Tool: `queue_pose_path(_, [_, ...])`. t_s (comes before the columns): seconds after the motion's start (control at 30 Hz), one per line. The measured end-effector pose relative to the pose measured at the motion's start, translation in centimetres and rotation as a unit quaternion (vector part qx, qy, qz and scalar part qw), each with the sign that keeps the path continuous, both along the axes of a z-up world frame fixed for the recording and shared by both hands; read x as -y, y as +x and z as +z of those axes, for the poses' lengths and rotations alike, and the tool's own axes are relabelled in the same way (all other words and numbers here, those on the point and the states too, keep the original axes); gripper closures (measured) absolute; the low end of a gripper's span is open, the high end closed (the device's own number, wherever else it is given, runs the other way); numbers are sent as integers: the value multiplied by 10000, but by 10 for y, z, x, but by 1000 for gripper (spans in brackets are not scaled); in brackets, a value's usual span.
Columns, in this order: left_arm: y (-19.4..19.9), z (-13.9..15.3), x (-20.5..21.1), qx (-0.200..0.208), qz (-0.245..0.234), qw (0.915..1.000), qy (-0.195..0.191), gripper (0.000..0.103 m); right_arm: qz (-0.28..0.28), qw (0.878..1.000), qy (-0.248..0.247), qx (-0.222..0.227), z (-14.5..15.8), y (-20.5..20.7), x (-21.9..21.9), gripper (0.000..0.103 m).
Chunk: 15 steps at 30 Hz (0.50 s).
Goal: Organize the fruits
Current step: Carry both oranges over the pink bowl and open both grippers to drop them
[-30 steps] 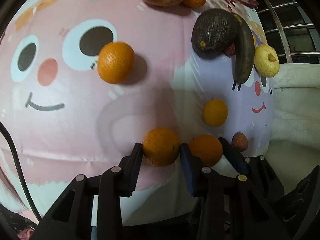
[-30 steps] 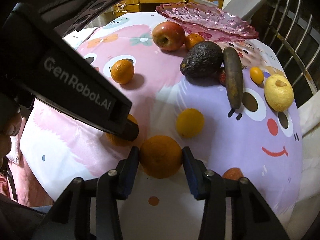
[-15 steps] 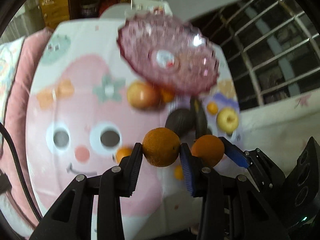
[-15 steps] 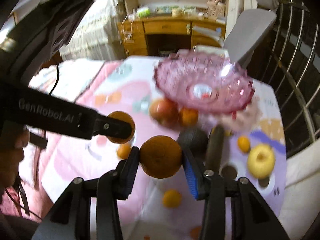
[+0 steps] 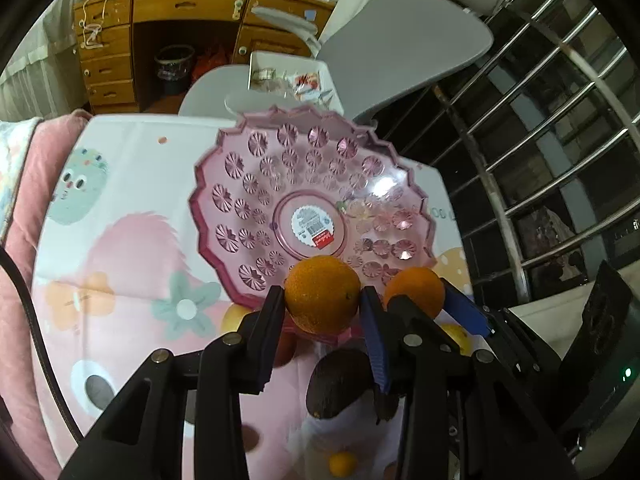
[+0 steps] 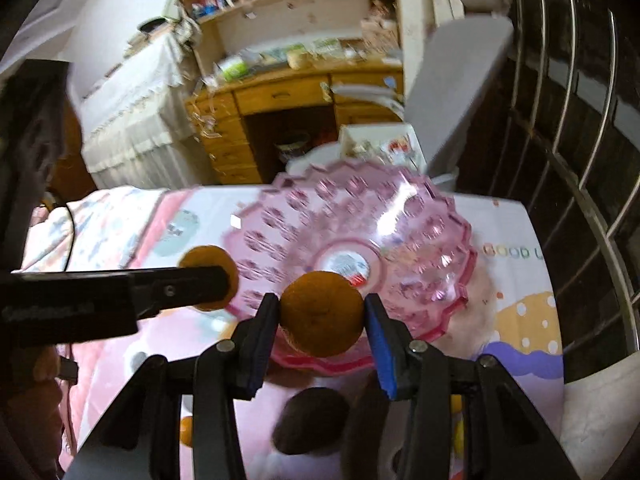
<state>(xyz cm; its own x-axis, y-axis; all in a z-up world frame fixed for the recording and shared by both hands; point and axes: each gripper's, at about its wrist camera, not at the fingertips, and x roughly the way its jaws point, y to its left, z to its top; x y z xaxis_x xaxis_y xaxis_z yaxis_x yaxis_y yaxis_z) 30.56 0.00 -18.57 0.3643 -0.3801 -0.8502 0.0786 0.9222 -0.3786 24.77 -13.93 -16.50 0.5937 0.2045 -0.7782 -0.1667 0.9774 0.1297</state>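
Note:
My left gripper (image 5: 322, 300) is shut on an orange (image 5: 322, 294) and holds it in the air over the near rim of the pink glass fruit bowl (image 5: 248, 184). My right gripper (image 6: 320, 314) is shut on a second orange (image 6: 322, 314), also above the bowl's (image 6: 420, 240) near rim. In the left wrist view the right gripper (image 5: 418, 294) with its orange (image 5: 414, 290) is just to the right. In the right wrist view the left gripper's orange (image 6: 208, 278) is to the left. An avocado (image 5: 336, 386) lies below on the cloth.
Under the grippers lie a small orange (image 5: 342, 464), a yellow fruit (image 5: 458, 336) and an apple (image 5: 236, 316), partly hidden. The table's cartoon cloth (image 5: 120, 240) ends at a metal railing (image 5: 540, 160) on the right. A grey chair (image 5: 400, 48) and wooden desk (image 5: 160, 20) stand behind.
Both grippers have lifted their oranges off the cloth and carried them forward to the near rim of the pink bowl. The bowl now fills the middle of both views.

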Motion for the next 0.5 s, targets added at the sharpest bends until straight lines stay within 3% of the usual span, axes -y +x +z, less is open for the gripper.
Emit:
queue_pose_path(0.33, [15, -42, 15, -231, -1, 9995, 203, 65, -304, 9962, 249, -777, -46, 27, 25, 58])
queue_pose_path(0.5, [11, -35, 13, -22, -9, 9997, 223, 49, -338, 9955, 308, -834, -47, 30, 26, 57])
